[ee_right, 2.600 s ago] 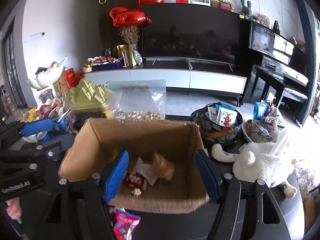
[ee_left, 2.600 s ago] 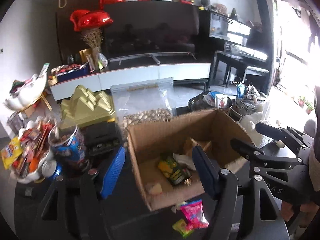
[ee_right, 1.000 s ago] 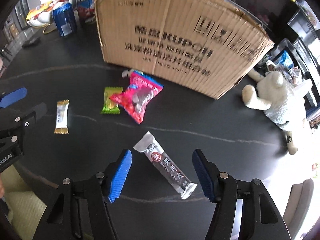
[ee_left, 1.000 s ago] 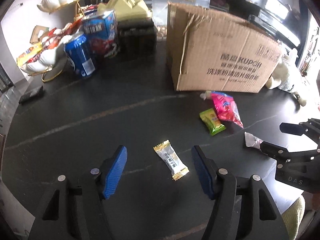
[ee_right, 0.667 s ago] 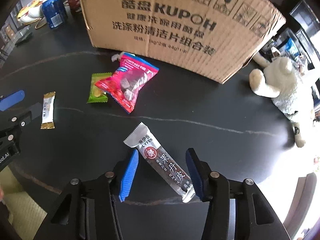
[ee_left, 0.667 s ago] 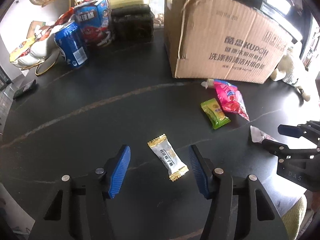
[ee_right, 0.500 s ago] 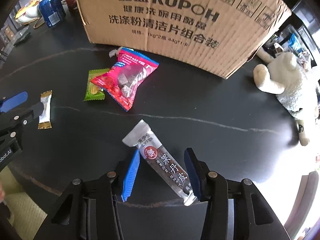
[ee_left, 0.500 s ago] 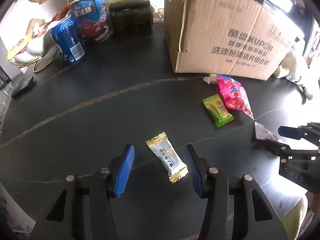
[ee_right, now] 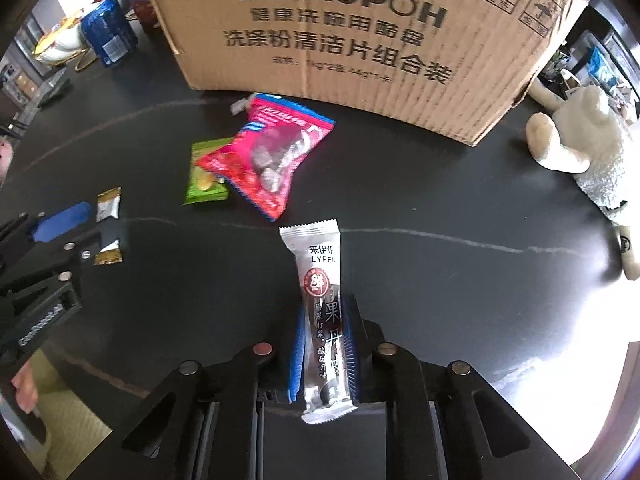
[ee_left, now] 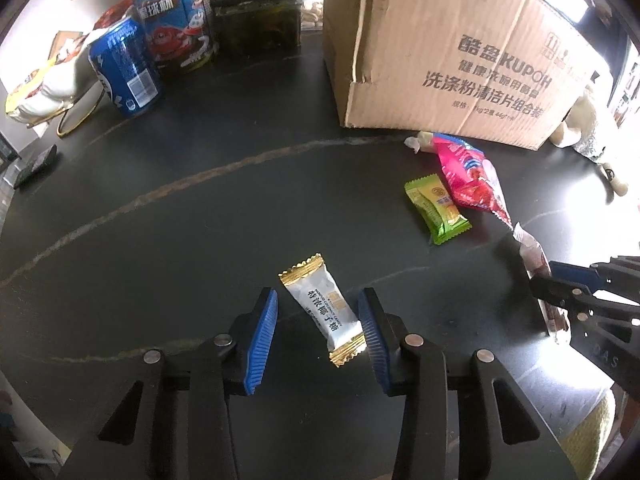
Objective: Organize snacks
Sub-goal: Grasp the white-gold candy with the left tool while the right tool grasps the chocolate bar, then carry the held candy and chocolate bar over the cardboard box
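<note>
Right wrist view: right claw (ee_right: 325, 344) is clamping the silver snack stick (ee_right: 323, 312); left claw (ee_left: 317, 334), jaws just narrowing, is straddling the gold-edged candy (ee_left: 322, 307) without gripping it.

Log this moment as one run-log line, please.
left gripper: closing around white gold-ended candy | right gripper: shut on silver-and-dark snack stick | brown cardboard box: behind

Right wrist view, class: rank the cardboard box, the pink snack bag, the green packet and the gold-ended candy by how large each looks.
1. Cardboard box, by far the largest.
2. Pink snack bag.
3. Green packet, partly hidden under the pink bag, so its full size is unsure.
4. Gold-ended candy, partly behind the left claw.
</note>
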The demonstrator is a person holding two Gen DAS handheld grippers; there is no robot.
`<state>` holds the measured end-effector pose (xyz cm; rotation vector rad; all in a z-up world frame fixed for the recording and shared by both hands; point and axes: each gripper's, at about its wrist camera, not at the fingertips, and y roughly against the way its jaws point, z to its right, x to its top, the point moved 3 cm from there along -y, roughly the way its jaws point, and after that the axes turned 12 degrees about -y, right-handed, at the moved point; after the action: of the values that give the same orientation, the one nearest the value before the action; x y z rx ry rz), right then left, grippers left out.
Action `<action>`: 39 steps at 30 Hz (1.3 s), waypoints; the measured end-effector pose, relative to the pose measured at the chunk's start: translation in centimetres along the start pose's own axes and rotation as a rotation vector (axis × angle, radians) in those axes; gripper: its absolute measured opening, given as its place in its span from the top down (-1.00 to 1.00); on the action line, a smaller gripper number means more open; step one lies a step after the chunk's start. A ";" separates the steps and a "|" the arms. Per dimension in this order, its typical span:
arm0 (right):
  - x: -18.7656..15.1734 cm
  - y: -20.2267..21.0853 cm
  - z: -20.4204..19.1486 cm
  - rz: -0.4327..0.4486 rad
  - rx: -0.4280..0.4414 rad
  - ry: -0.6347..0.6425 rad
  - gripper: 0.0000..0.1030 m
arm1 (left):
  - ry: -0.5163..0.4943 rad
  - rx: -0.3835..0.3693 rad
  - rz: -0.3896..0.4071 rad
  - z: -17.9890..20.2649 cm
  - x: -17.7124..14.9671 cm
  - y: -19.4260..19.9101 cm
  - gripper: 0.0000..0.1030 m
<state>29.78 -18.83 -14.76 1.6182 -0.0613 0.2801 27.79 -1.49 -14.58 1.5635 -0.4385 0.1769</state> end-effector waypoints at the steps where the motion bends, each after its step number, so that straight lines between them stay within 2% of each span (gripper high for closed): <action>1: -0.1 0.1 -0.2 0.000 0.010 -0.003 0.64 | 0.004 -0.008 -0.003 -0.1 0.0 -0.1 0.19; 4: -0.1 0.6 -0.9 0.007 0.049 -0.026 0.64 | 0.005 -0.020 -0.005 -0.1 -0.1 -0.4 0.23; 8: -0.1 1.6 -2.1 0.031 0.108 -0.044 0.64 | 0.015 -0.036 0.003 -0.5 0.0 -0.4 0.62; 17: 0.2 2.7 -3.7 0.097 0.186 -0.100 0.64 | 0.026 -0.072 0.037 -1.1 -0.4 0.8 0.63; 23: -0.3 3.1 -2.2 0.120 0.245 -0.149 0.64 | -0.011 -0.096 0.095 -0.3 -0.2 3.2 0.63; 39: 0.7 9.8 -1.8 0.322 0.255 -0.192 0.64 | -0.084 -0.123 0.276 0.8 2.1 11.0 0.63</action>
<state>28.18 -17.61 -4.94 1.8851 -0.4517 0.3908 25.40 -2.49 -3.61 1.3887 -0.7186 0.2915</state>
